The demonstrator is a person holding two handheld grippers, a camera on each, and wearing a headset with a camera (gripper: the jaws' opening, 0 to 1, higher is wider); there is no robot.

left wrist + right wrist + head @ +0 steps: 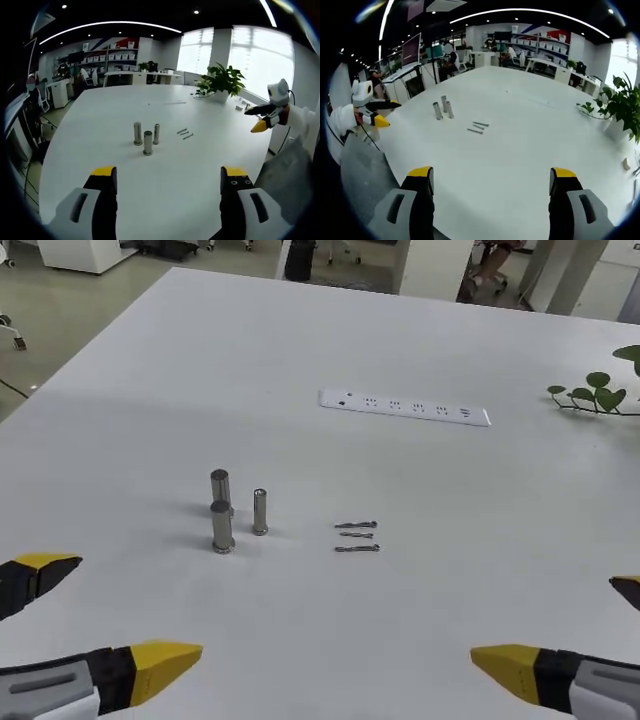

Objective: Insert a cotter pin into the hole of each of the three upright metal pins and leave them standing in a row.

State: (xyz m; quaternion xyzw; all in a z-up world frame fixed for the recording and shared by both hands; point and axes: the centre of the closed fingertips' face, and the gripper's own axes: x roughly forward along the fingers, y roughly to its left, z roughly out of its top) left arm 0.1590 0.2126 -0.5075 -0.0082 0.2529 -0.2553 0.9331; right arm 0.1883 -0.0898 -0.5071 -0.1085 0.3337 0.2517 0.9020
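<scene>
Standing clustered on the white bench point(400, 620), three upright metal pins point(222, 527) have three cotter pins point(357, 535) lying flat near them on the right. The left gripper point(167, 176) and right gripper point(492, 177) hover nearer the person, fingers point(104, 176) spread wide, empty, well apart from both.

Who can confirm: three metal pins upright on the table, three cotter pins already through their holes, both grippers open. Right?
Not inserted. The head view shows the three cotter pins lying loose on the table, apart from the metal pins. Rest holds.
</scene>
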